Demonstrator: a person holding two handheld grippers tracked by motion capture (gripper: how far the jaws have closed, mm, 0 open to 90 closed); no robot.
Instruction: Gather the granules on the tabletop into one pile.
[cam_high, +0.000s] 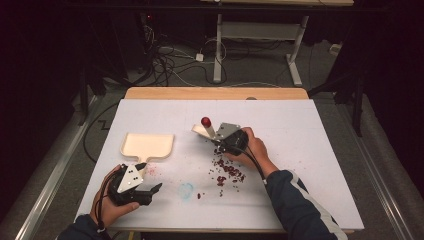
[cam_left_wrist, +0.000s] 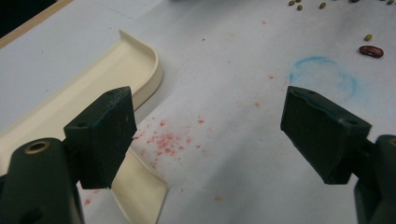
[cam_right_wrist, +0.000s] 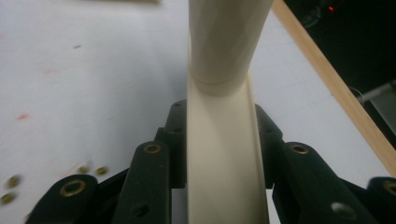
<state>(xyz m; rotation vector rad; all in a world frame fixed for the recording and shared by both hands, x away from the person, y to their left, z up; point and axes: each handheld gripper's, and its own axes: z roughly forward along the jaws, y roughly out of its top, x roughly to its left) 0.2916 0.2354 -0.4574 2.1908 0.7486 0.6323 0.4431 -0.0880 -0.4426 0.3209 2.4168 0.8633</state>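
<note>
Black two-jaw tongs, left (cam_high: 150, 192) and right (cam_high: 223, 145): brass-ringed screw holes, grey three-cornered top plates, black cables; dark sleeves, lower frame.

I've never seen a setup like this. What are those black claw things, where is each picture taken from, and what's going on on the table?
No robot here: a person holds a black two-jaw clamp tool in each hand. One picture looks down from above the white table. The other two come from small cameras riding on each tool, looking along its jaws.

The left gripper is open and holds nothing; it hovers by the handle of a cream dustpan.

The right gripper is shut on the cream handle of a small brush, which has a red knob at its end.

Scattered beans, dark red and some greenish, lie beside the right hand. There are also pink stains and a faint blue ring on the table. It looks like a sweeping job.
</note>
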